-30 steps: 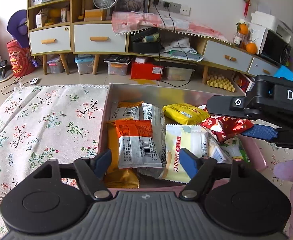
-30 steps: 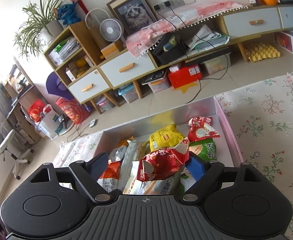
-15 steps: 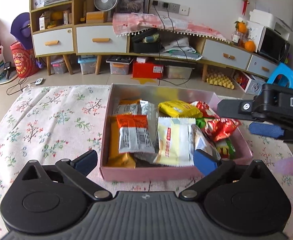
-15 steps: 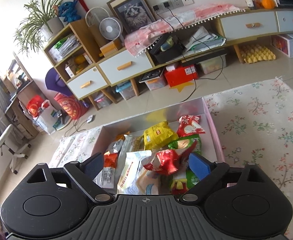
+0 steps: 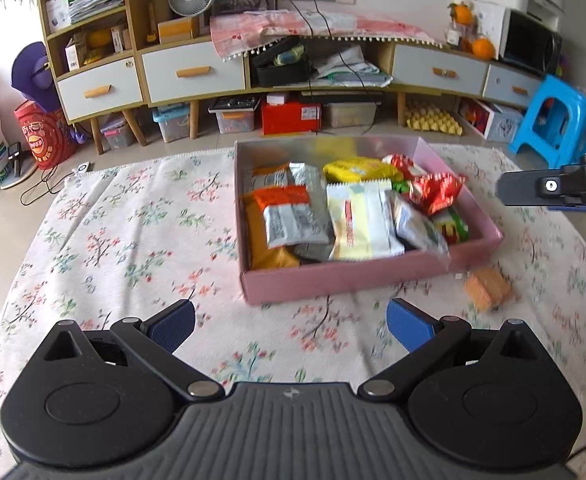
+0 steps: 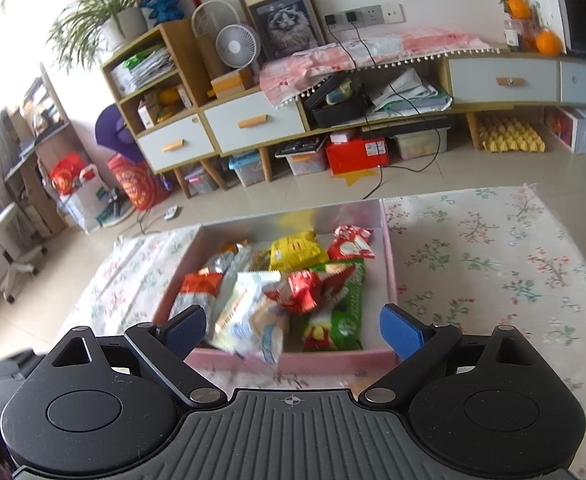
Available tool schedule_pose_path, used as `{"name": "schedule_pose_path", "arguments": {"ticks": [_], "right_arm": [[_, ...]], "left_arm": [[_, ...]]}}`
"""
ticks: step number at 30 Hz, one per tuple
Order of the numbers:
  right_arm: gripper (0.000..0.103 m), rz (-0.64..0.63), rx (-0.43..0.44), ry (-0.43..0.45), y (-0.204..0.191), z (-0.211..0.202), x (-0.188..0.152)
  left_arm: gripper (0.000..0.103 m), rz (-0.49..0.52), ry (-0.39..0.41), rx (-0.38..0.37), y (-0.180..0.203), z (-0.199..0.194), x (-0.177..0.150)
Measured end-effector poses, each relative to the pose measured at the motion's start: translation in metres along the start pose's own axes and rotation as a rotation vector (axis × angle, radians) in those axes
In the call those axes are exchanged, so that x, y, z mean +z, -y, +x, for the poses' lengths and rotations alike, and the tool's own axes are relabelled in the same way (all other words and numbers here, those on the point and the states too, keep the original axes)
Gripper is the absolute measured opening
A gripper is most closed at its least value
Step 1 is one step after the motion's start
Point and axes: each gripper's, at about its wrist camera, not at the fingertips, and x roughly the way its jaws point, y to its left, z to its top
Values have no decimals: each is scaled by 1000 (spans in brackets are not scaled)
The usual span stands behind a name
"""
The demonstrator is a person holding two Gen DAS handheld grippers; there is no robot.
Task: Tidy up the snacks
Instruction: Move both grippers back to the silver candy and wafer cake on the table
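Note:
A pink box (image 5: 349, 280) (image 6: 391, 264) sits on the floral cloth, filled with several snack packets: an orange-and-silver one (image 5: 289, 216), a pale yellow one (image 5: 357, 224), a yellow one (image 5: 357, 168) and a red crinkled one (image 5: 433, 192) (image 6: 305, 288). A small orange packet (image 5: 487, 290) lies on the cloth outside the box's near right corner. My left gripper (image 5: 289, 322) is open and empty, in front of the box. My right gripper (image 6: 291, 330) is open and empty, at the box's near edge; its body shows at the right of the left wrist view (image 5: 561, 192).
The floral cloth (image 5: 133, 240) covers the table to the left and right of the box. Beyond the table are a low cabinet with drawers (image 5: 193, 72), storage bins on the floor and a blue stool (image 5: 553, 120).
Both grippers have pulled back from the box and opened wider. The right gripper let go of the red crinkled packet, which now lies in the box. An orange packet now shows outside the box.

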Motion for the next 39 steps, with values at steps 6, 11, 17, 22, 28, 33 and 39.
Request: {"name": "schedule_pose_path", "arguments": {"ticks": [6, 11, 17, 22, 28, 33, 39], "right_arm": [[96, -91, -29, -43, 2, -11, -19], [96, -134, -52, -76, 6, -17, -38], [96, -172, -66, -126, 12, -18, -62], [96, -204, -82, -169, 14, -15, -83], [96, -242, -96, -225, 14, -4, -104], [96, -271, -108, -240, 12, 4, -113], [100, -296, -110, -236, 13, 13, -119]], "left_arm": [[102, 66, -35, -4, -2, -12, -19], [102, 112, -62, -17, -2, -20, -38], [102, 135, -98, -47, -1, -26, -60], [102, 113, -128, -65, 2, -25, -76], [102, 88, -127, -49, 5, -15, -93], [103, 50, -134, -58, 4, -7, -100], [103, 51, -120, -77, 0, -7, -102]]}}
